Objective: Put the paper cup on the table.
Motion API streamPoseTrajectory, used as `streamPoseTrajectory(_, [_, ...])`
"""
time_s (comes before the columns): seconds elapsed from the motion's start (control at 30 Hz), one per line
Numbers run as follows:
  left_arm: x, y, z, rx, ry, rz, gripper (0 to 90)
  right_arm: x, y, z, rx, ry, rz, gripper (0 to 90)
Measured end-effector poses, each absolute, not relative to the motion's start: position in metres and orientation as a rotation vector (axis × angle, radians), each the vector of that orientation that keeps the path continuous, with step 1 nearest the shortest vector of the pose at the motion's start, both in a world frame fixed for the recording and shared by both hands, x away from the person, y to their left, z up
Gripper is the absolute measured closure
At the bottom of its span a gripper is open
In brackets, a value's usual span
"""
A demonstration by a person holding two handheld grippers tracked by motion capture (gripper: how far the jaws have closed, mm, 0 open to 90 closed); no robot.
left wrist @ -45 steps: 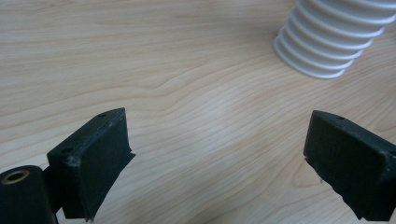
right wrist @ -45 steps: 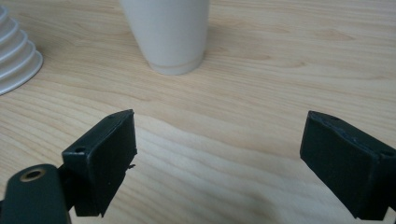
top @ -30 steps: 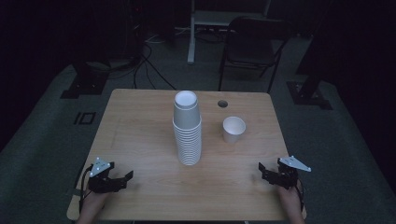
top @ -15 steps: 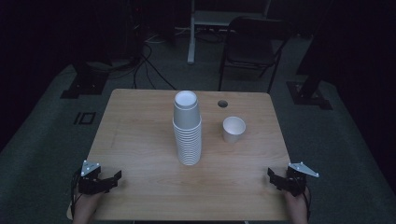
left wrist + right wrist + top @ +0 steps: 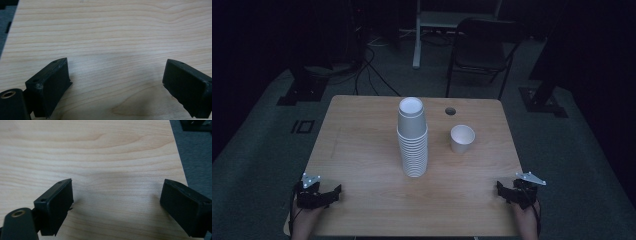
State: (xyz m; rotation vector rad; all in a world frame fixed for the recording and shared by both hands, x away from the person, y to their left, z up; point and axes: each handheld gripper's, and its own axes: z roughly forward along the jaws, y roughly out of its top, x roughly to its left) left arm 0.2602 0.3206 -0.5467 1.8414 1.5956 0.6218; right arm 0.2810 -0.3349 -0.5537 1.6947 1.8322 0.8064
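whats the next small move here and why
Probably bring the right gripper forward from the near right corner toward the single cup, jaws kept apart. Both grippers sit open and empty at the near edge of the table, the left gripper at the near left corner, and the upright lone cup stands on the right gripper's side, just right of the tall cup stack.

Left gripper point(image 5: 334, 191) and right gripper point(image 5: 501, 189) rest low at the near corners, jaws spread wide, both empty.
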Motion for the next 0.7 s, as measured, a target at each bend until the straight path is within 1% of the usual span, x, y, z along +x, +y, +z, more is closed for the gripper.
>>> streamPoseTrajectory(0.13, [0.2610, 0.3147, -0.5474, 1.882, 1.610, 0.669, 7.7, 0.2814, -0.3342, -0.5538, 1.685, 1.842, 0.806, 10.5])
streamPoseTrajectory(0.6, [0.2607, 0.3122, -0.5474, 1.860, 1.644, 0.684, 7.4, 0.2820, -0.3335, -0.5538, 1.690, 1.838, 0.804, 10.5])
streamPoseTrajectory(0.7, [0.2617, 0.3114, -0.5477, 1.872, 1.638, 0.675, 4.4, 0.2820, -0.3335, -0.5538, 1.690, 1.838, 0.804, 10.5])
